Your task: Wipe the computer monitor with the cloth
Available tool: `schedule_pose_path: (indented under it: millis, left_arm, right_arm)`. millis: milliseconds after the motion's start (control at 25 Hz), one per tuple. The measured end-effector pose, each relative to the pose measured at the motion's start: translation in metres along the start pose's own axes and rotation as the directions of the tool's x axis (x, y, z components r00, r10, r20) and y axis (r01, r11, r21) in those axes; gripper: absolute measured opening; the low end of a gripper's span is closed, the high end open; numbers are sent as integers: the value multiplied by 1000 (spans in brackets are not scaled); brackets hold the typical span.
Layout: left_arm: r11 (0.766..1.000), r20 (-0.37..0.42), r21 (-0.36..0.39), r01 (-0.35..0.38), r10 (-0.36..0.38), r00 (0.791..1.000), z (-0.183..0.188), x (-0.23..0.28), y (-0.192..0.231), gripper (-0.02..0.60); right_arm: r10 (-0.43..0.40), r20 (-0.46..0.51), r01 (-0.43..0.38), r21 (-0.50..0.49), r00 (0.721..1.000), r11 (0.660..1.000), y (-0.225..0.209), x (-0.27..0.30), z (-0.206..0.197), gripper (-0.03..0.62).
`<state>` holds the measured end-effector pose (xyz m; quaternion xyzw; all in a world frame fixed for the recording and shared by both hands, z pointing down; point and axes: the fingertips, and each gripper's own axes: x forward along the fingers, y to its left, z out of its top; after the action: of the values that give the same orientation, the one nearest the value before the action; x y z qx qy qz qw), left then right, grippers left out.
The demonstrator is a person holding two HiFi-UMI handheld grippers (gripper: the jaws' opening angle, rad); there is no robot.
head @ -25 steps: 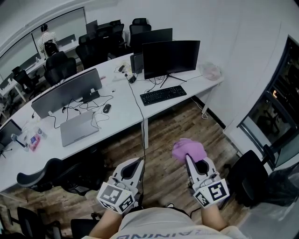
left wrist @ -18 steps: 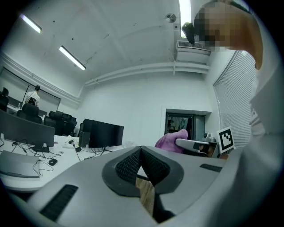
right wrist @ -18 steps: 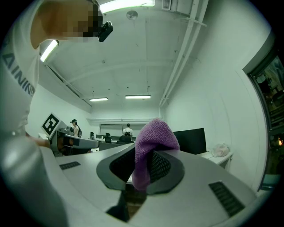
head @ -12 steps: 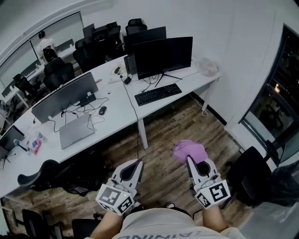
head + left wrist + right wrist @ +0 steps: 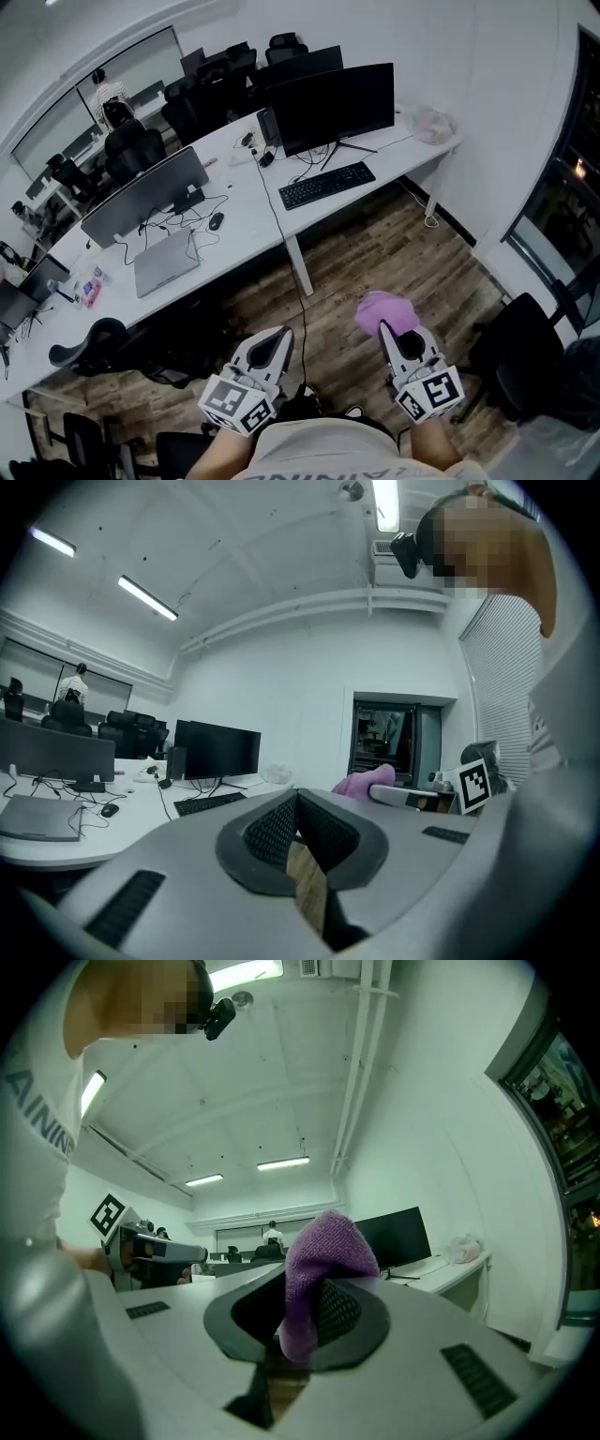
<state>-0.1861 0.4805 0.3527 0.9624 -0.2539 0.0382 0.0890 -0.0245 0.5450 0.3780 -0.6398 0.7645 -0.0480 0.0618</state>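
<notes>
a purple cloth [image 5: 323, 1265] is being gripped between the jaws of the right gripper [image 5: 386, 330], low over the wooden floor [image 5: 375, 253]. it is being kept well apart from the computer monitor [image 5: 333, 98], which is standing on the white desk [image 5: 244, 220] behind a keyboard [image 5: 326, 185]. the left gripper [image 5: 279, 337] is being held alongside, jaws pressed together and empty.

The cloth [image 5: 386, 312] is purple. The left gripper [image 5: 284, 331] and right gripper [image 5: 383, 327] are pale grey, with black textured pads and black-and-white square-marker cubes. Ahead of them, the monitor [image 5: 333, 106] and keyboard [image 5: 327, 185] are black, the worktop [image 5: 244, 225] is white, and the floor [image 5: 375, 262] is brown wood plank.
</notes>
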Motion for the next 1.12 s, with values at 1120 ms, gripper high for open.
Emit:
schedule_pose_path:
  millis: [1120]
  left_arm:
    - [995,66,-83,-51,57,996,20,112,211,5]
  right_arm:
    - [22,-121,-36,-117,992,993,-43,231,-2,55]
